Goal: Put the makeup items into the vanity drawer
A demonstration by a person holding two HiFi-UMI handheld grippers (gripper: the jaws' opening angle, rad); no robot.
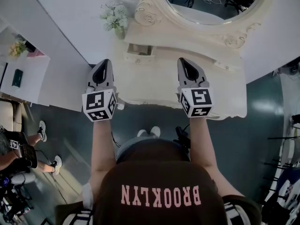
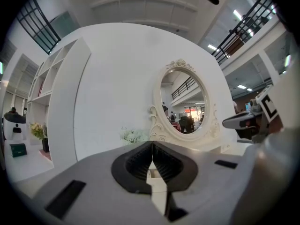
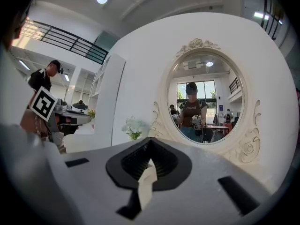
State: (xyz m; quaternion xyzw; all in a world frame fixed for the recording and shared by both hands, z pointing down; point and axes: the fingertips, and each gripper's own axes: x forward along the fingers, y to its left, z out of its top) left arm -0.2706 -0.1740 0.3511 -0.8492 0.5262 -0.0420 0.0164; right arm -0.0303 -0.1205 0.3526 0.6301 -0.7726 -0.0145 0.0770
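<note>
A small drawer box (image 1: 139, 49) sits at the back left of the cream counter (image 1: 159, 86); no makeup items can be made out. The left claw (image 1: 104, 64) and right claw (image 1: 183, 63) hover level near the front edge, each pressed together and empty, seemingly idle. Open surface lies ahead, with the mirror (image 1: 211, 3) and flowers (image 1: 115, 17) behind.

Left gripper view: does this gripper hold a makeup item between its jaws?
No, the left gripper has its jaws shut against each other, with nothing between them.

A cream vanity table (image 1: 152, 86) carries an oval mirror (image 1: 211, 1), a flower vase (image 1: 115, 18) and a small drawer box (image 1: 139, 50).
</note>
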